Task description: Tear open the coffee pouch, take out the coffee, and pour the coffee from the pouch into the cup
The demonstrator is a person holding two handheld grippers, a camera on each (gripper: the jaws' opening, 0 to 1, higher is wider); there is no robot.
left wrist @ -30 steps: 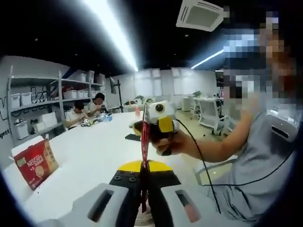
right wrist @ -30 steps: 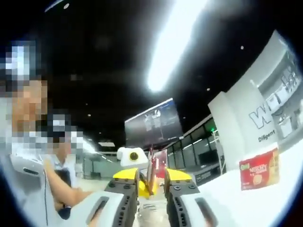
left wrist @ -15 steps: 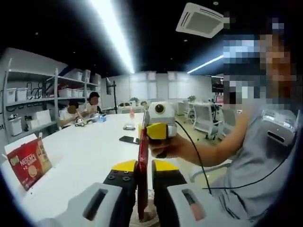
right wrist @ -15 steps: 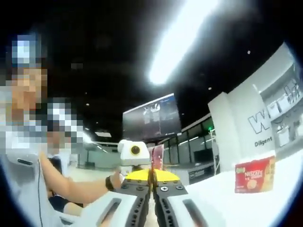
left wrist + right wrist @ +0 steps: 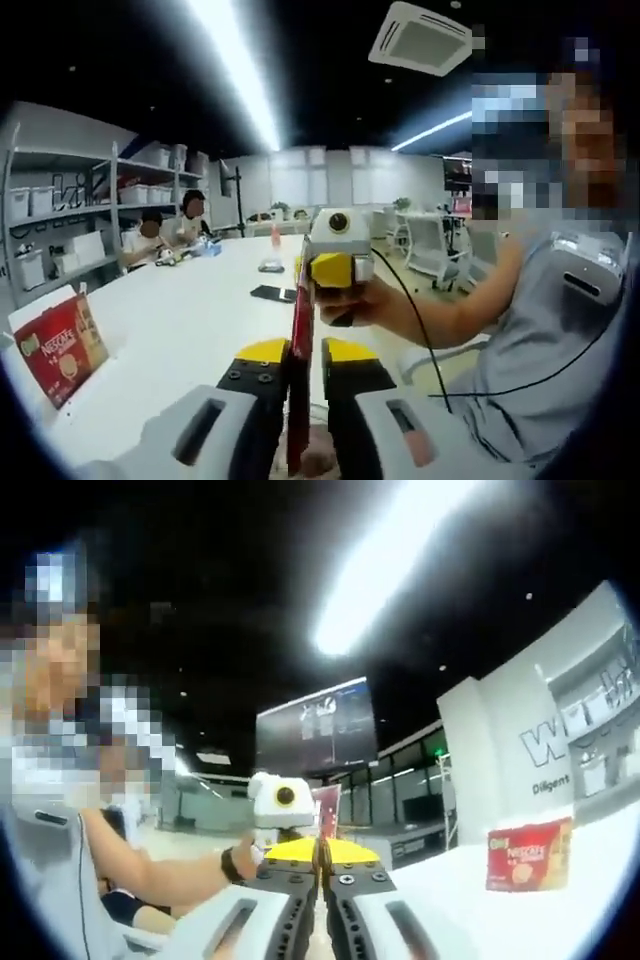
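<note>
Left gripper (image 5: 303, 362): jaws clamped on the lower part of the red coffee pouch (image 5: 299, 335), held upright, edge-on
Right gripper (image 5: 321, 865): jaws pressed together on the pouch's edge
Table (image 5: 190, 325): white, below
Coffee box (image 5: 58, 345): red, standing on the table, well apart

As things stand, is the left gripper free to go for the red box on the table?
Probably not yet: the left gripper is shut on the pouch, which the right gripper also pinches. The table toward the red box looks bare.
</note>
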